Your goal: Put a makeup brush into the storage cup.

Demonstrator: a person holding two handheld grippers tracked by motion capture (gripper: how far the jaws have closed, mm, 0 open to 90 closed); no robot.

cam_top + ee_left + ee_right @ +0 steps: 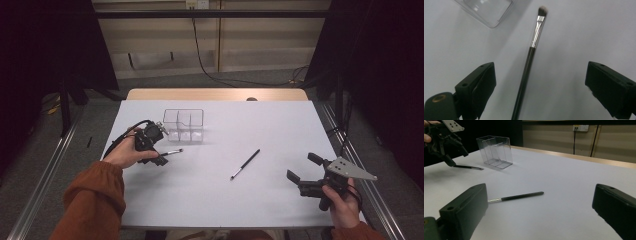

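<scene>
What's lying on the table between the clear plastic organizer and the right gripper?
One black makeup brush lies loose on the white table between the clear organizer and the right gripper, as the high view shows; the right gripper view shows it just beyond the open jaws.

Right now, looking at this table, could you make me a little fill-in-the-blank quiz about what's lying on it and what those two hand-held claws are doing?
1. The clear organizer on the table holds ____ brushes.
2. The left gripper has its jaws open on either side of a makeup brush that lies on the ____.
3. The right gripper holds ____ between its open jaws.
4. The second brush lies between the two ____.

Missing words: no; table; nothing; grippers
</scene>
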